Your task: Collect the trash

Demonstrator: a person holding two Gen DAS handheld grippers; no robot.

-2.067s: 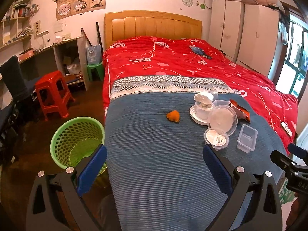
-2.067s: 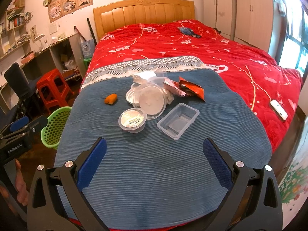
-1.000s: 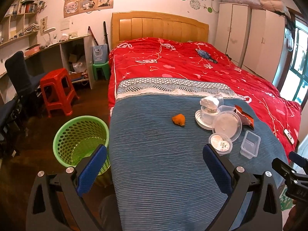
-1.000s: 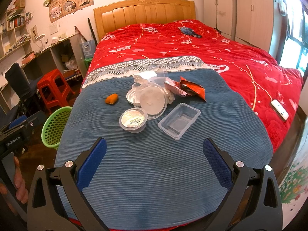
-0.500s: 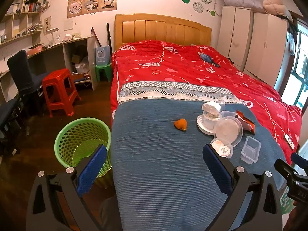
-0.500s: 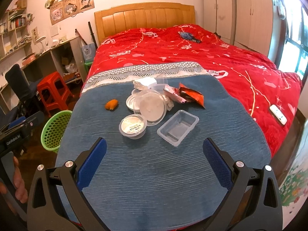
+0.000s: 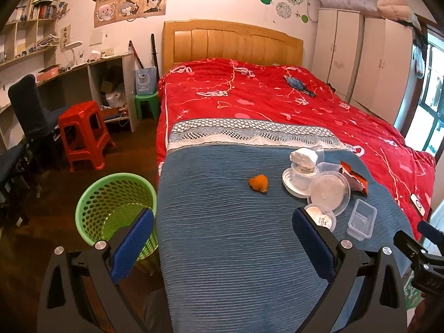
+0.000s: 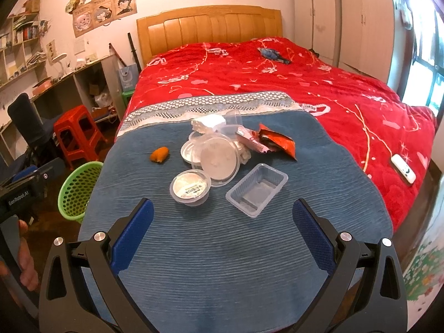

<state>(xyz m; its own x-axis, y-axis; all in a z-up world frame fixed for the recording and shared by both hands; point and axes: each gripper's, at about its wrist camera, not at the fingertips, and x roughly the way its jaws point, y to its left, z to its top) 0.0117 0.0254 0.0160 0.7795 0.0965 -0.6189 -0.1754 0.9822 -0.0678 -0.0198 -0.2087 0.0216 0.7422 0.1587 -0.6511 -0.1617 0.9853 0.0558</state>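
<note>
While nothing is being held yet, the trash is sitting in a loose cluster on the blue ribbed blanket (image 8: 222, 249) covering the foot of the bed. Nearest the blanket's front edge, a clear rectangular plastic tray (image 8: 256, 190) is lying open side up, and just beside it, toward the basket side, a small round foil-lidded plastic cup (image 8: 190, 187) is standing upright. Touching that cup from behind, a large round translucent plastic lid (image 8: 220, 157) is leaning on a white round container (image 7: 301, 179) with a crumpled white wrapper (image 8: 208, 123) on top. Farther back, toward the window side, a torn orange foil snack packet (image 8: 277, 140) is lying flat, and a small orange peel scrap (image 8: 159, 154) is sitting apart, toward the basket side of the blanket.

All of this is probably light. The tray and lid look thin and springy, likely to flex or skid on the soft bedding, so pinching a rim wall seems safest; the packet is limp and slick and should be taken by a raised edge.

The green perforated plastic waste basket (image 7: 115, 209) is standing on the floor just beside the blanket's left edge.

The right gripper (image 8: 222, 236) is hovering with fingers spread wide and empty; the left gripper (image 7: 222, 245) is likewise gaping, holding nothing.
</note>
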